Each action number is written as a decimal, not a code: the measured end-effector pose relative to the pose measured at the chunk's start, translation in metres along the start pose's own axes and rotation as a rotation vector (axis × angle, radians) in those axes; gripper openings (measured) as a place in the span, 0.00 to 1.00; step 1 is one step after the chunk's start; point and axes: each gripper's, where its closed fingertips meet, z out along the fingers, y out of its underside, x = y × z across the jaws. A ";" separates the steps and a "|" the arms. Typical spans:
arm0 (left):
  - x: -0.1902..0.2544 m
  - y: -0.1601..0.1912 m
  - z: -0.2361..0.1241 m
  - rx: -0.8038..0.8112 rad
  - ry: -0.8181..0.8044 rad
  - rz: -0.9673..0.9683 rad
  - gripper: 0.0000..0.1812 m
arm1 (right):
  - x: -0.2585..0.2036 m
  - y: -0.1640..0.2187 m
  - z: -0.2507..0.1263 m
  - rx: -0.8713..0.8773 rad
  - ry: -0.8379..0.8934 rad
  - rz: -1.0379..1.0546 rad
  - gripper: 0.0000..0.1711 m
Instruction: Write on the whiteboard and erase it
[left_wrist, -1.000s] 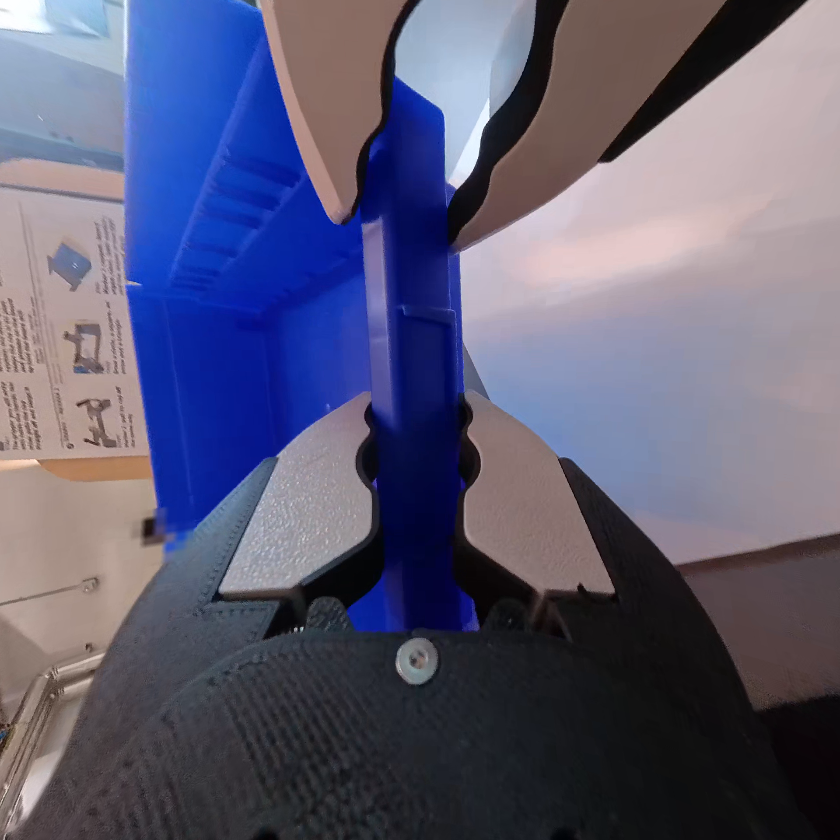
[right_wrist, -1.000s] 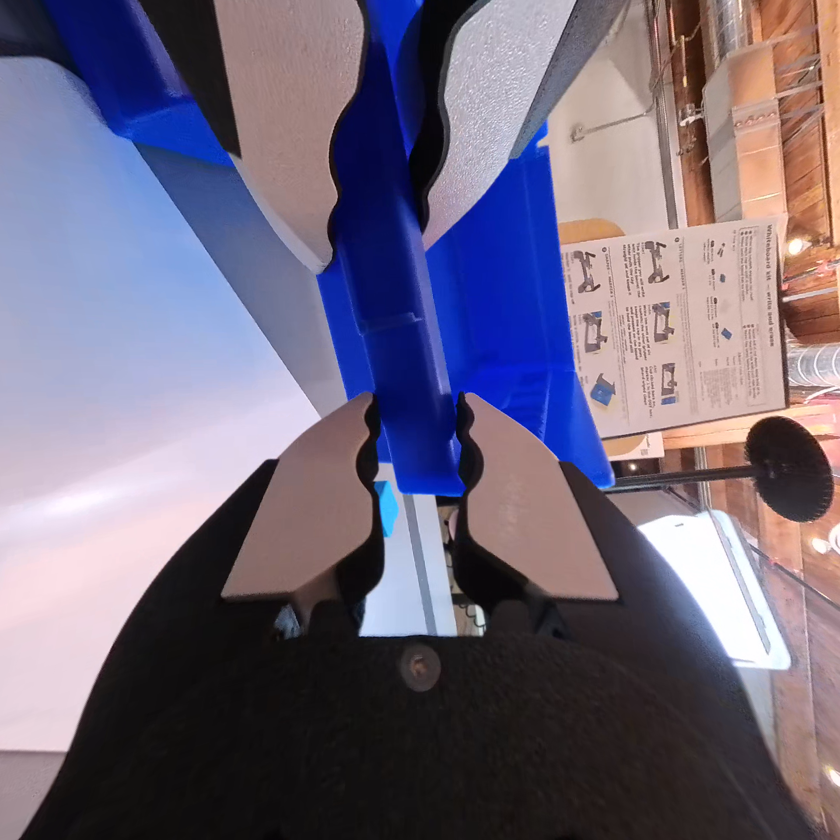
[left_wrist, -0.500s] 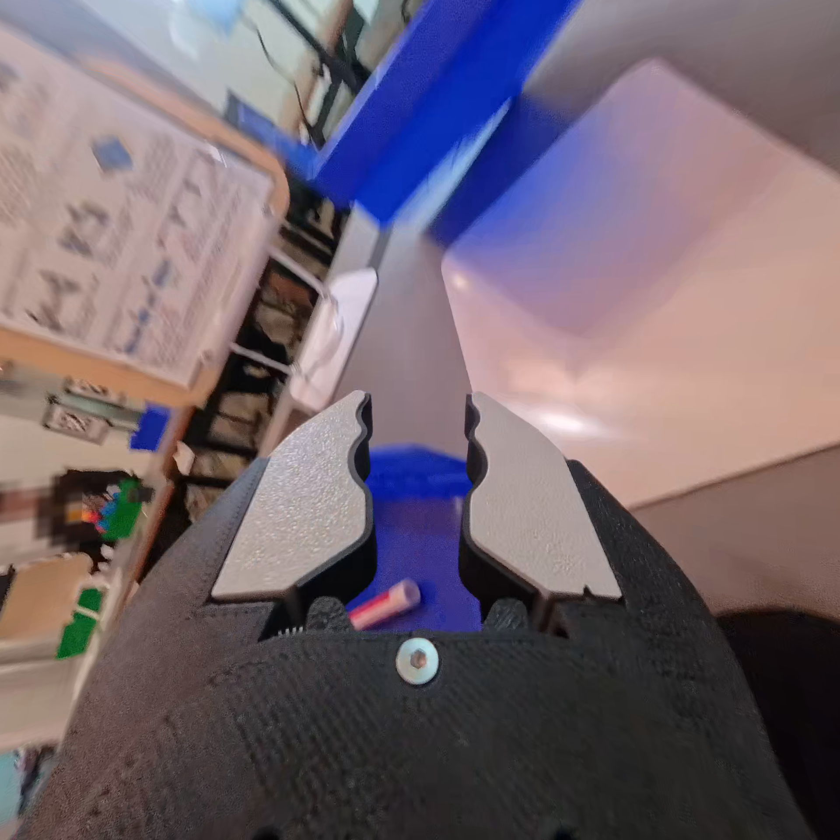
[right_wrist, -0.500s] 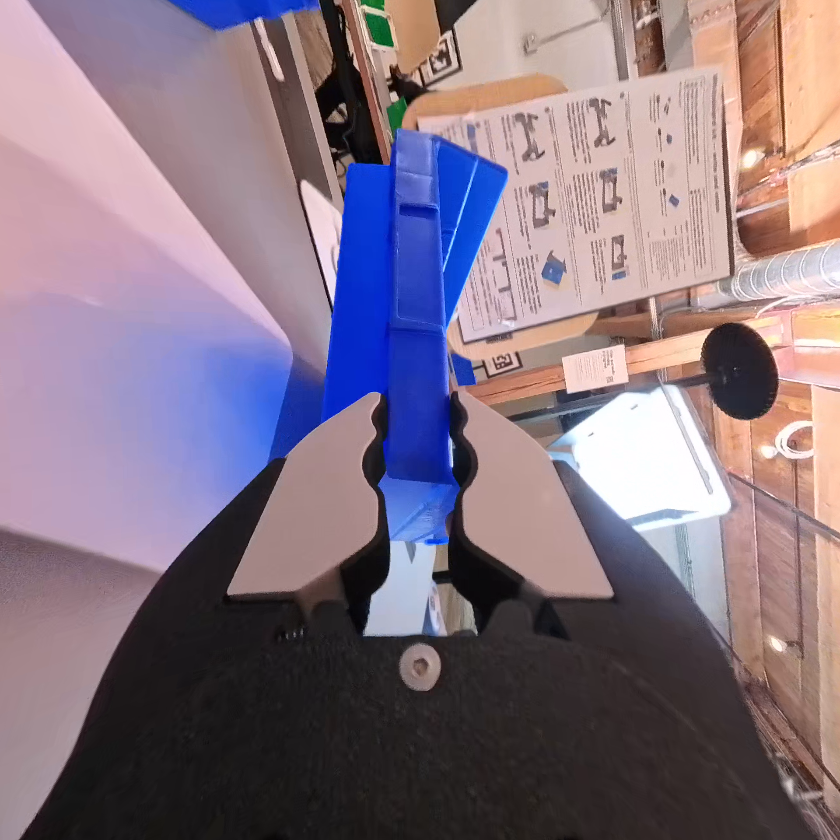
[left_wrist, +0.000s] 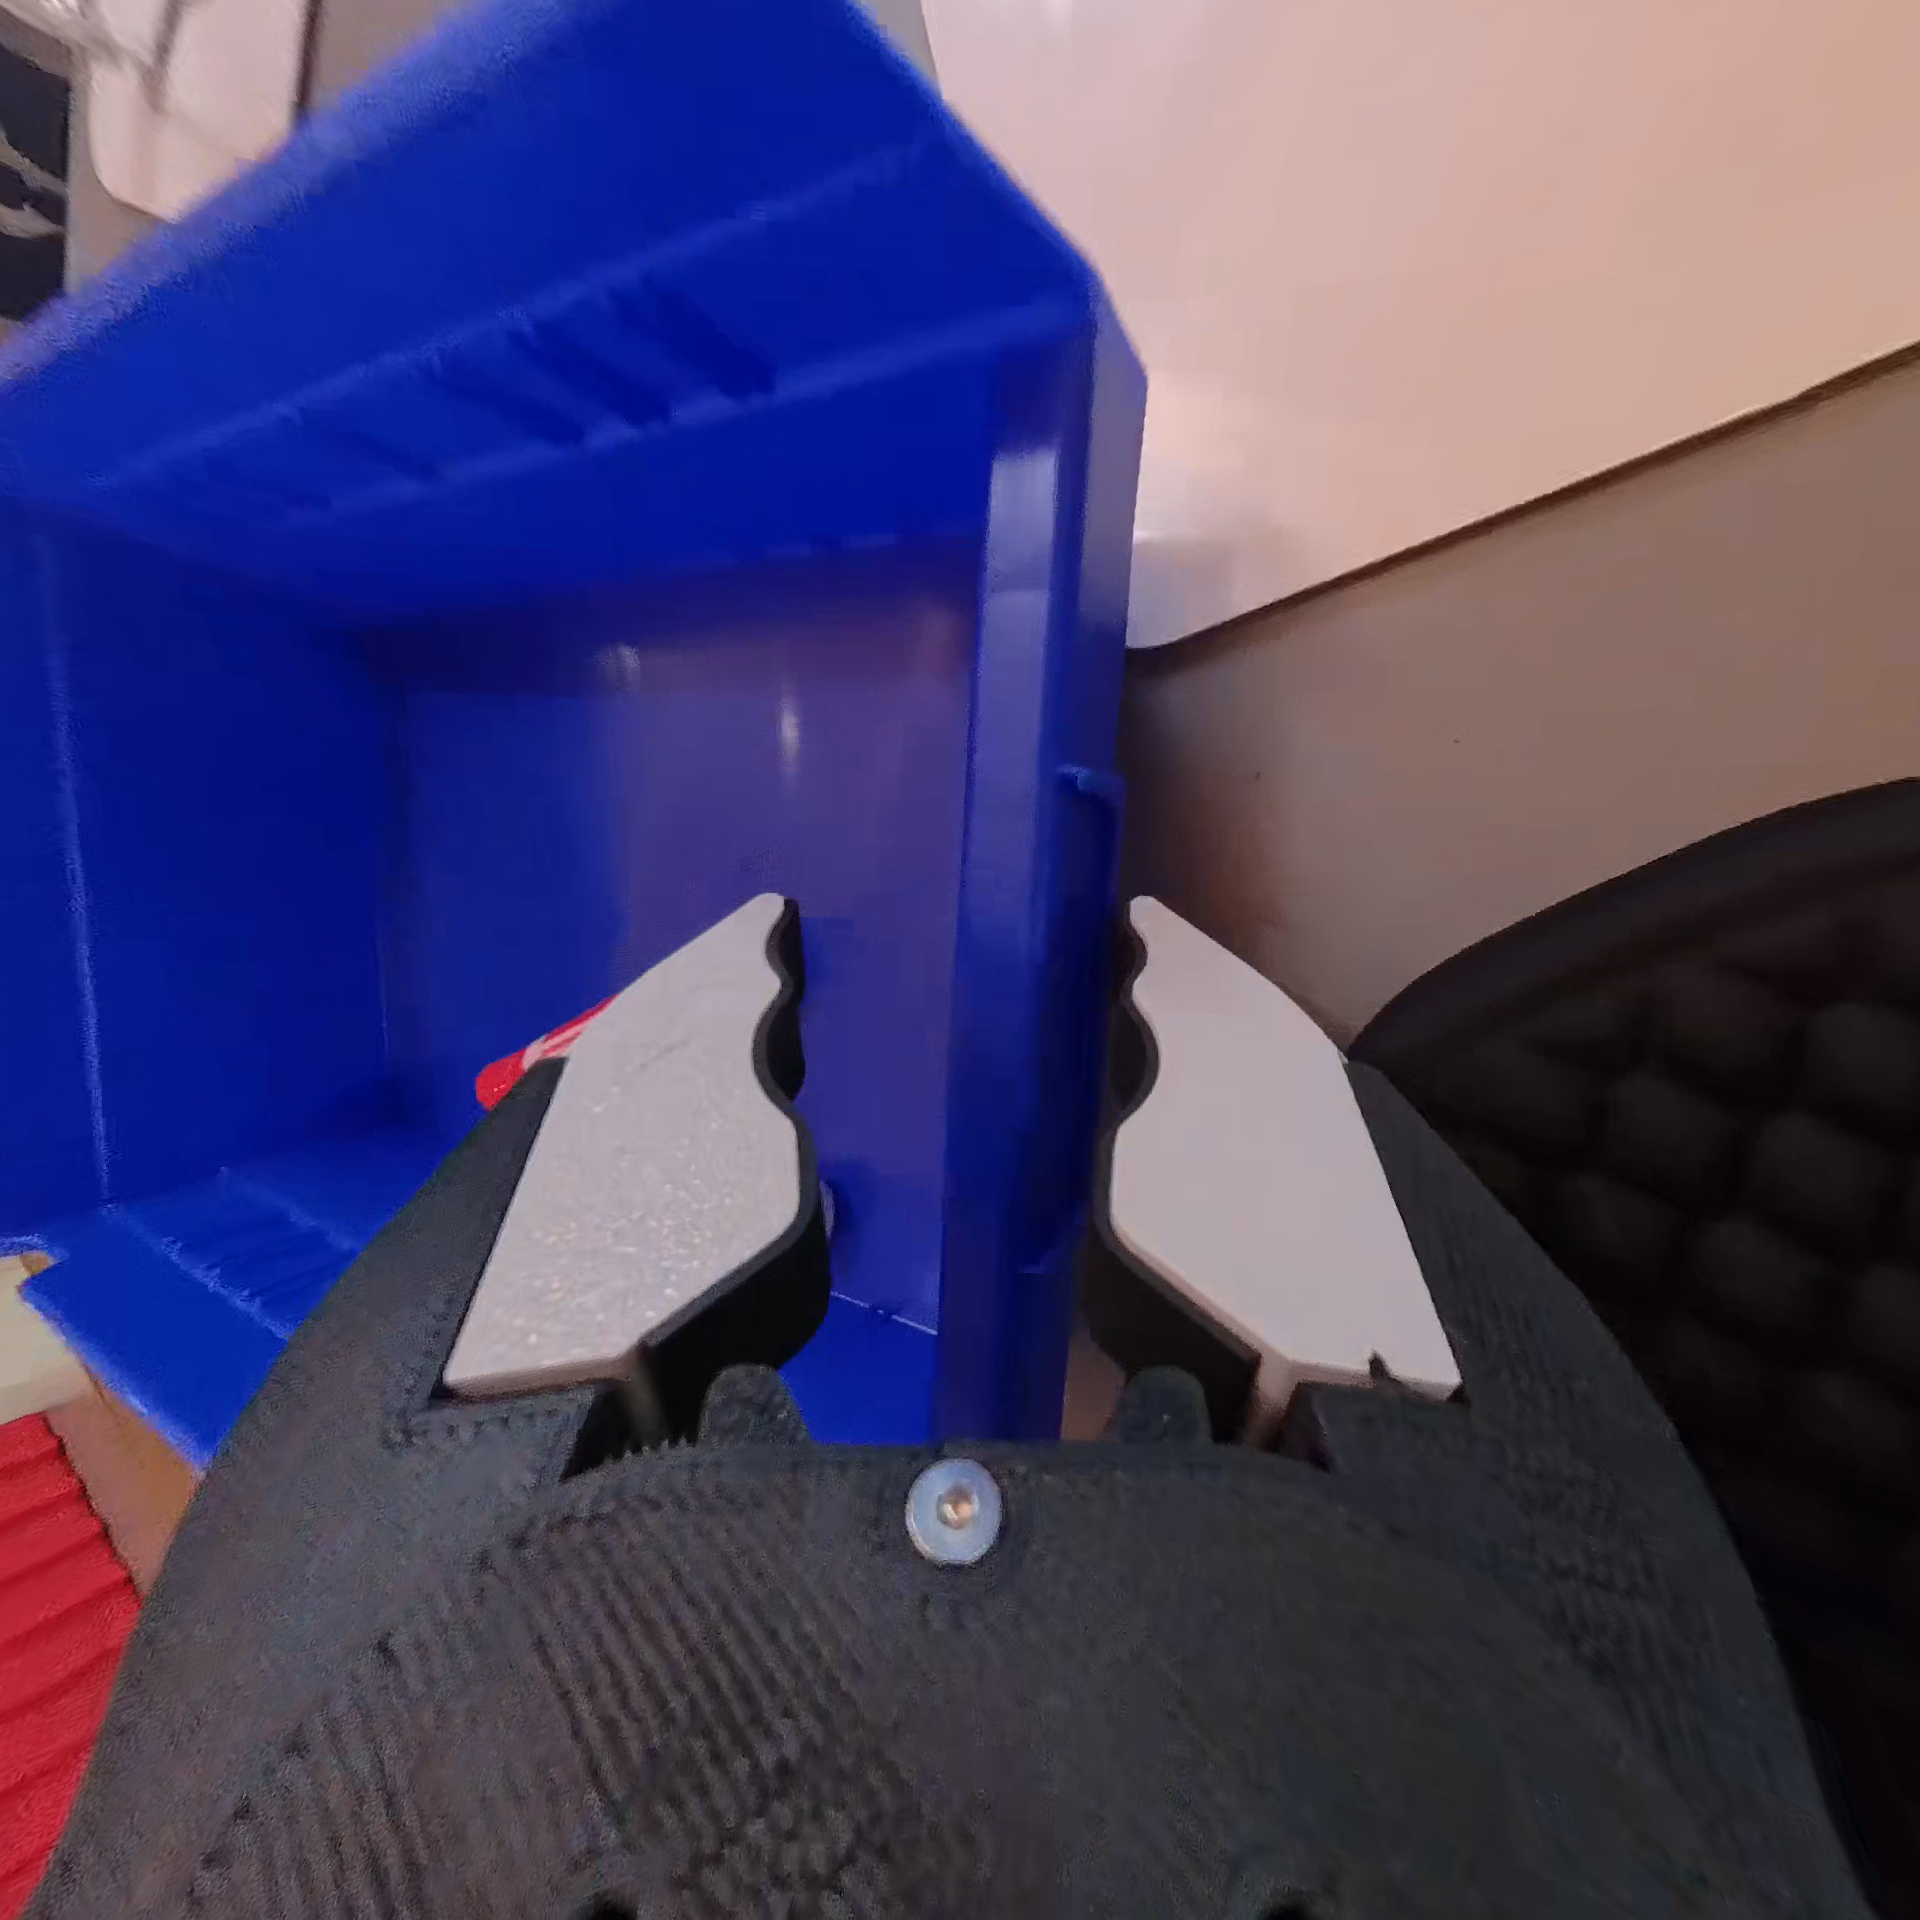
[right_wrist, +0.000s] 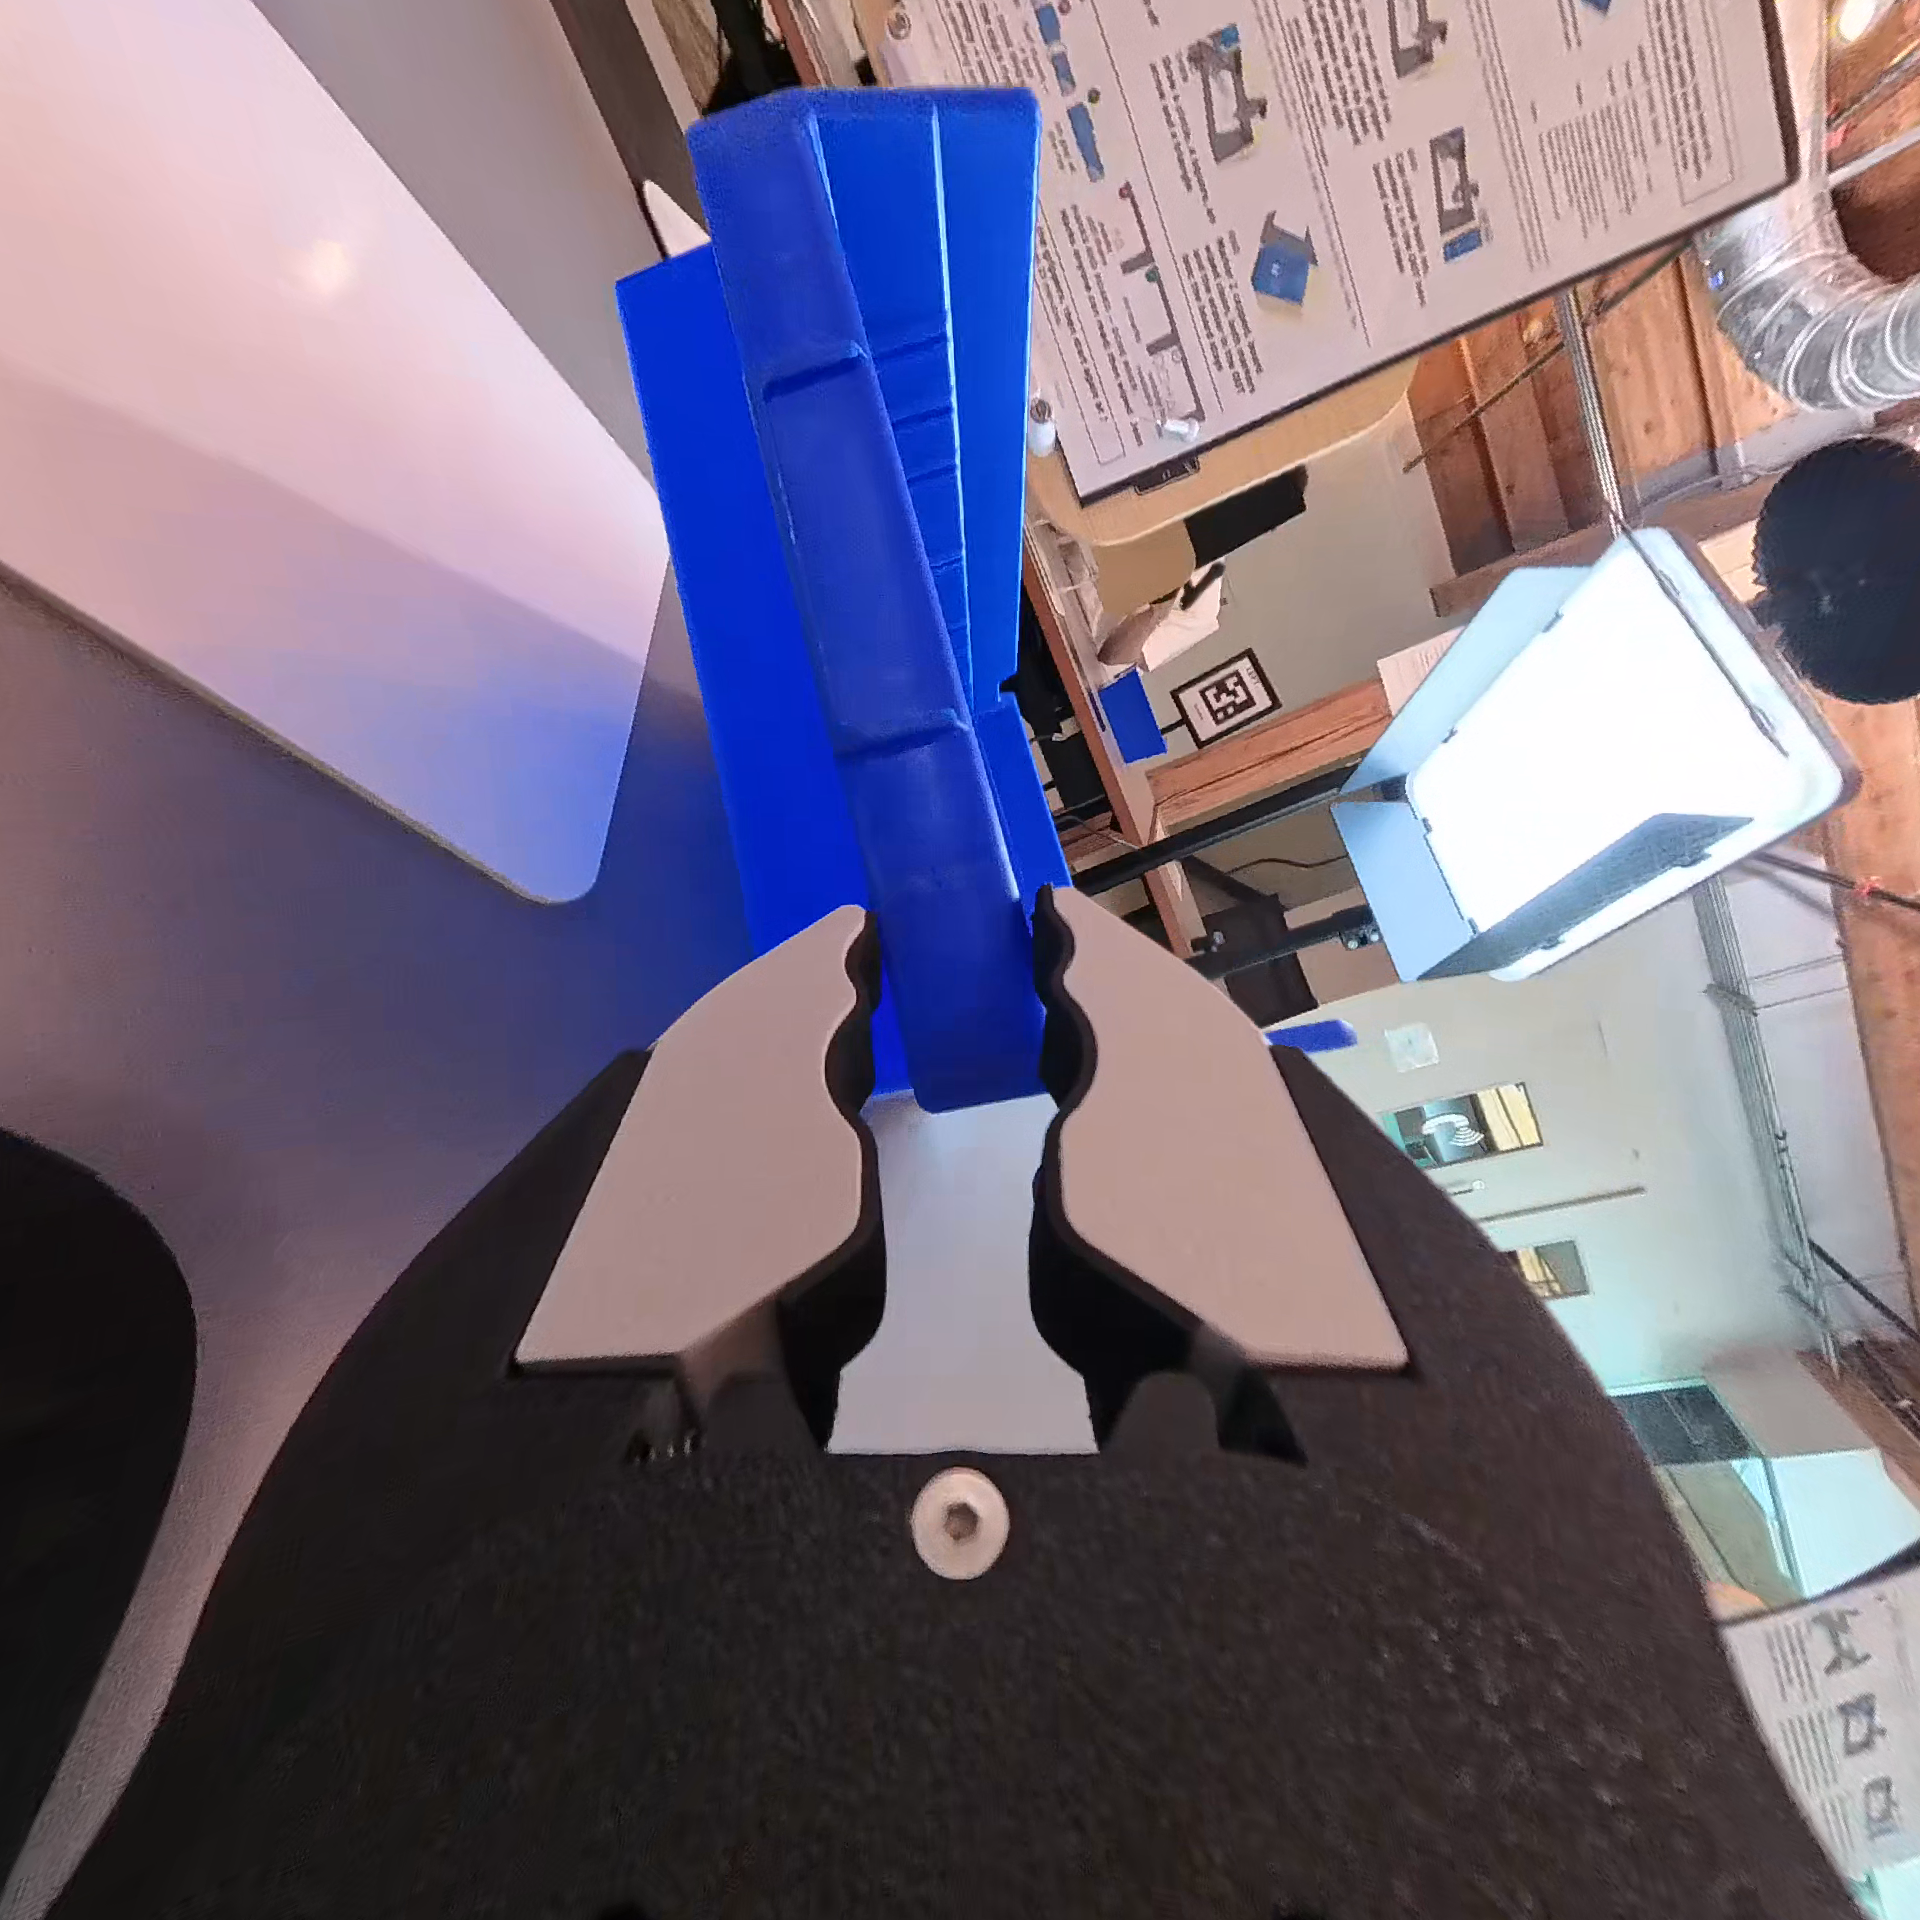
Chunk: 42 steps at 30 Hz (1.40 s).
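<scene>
The left gripper (left_wrist: 961, 940) has its jaws apart, straddling the right wall of a blue bin (left_wrist: 540, 436) without clearly touching it; one finger sits inside the bin, the other outside. A red-and-white marker (left_wrist: 545, 1049) peeks out inside the bin just behind the inner finger. Right of the bin lies the grey tabletop (left_wrist: 1455, 727), and on it, farther off, the white whiteboard (left_wrist: 1455, 260). A black padded thing (left_wrist: 1714, 1195) fills the near right, and something red and ribbed (left_wrist: 47, 1621) shows at the near left edge. The right gripper (right_wrist: 951, 914) is clamped on the bin's rim, the bin (right_wrist: 862, 520) standing on edge and running away from the camera. This view is rolled on its side: the tabletop (right_wrist: 260, 987) and the whiteboard (right_wrist: 260, 416) fill the left, the room the right. There, one instruction poster (right_wrist: 1403, 187) stands on a board, a second printed sheet (right_wrist: 1839, 1714) shows at the near right, and between them are one lit panel lamp (right_wrist: 1590, 758), a black-and-white square tag (right_wrist: 1226, 696), wooden shelving (right_wrist: 1268, 748) and a silver duct (right_wrist: 1818, 312). One bin, one marker, one whiteboard and two grippers are in view.
</scene>
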 end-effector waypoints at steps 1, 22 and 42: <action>0.002 0.002 0.004 -0.009 0.013 -0.005 0.31 | 0.000 0.002 -0.003 0.000 -0.001 0.008 0.16; -0.019 0.029 0.026 -0.093 -0.064 -0.110 0.17 | -0.028 0.077 -0.131 -0.364 0.119 0.095 0.17; -0.036 0.041 0.030 -0.107 -0.088 -0.152 0.17 | -0.010 0.164 -0.014 -0.502 0.025 -0.158 0.17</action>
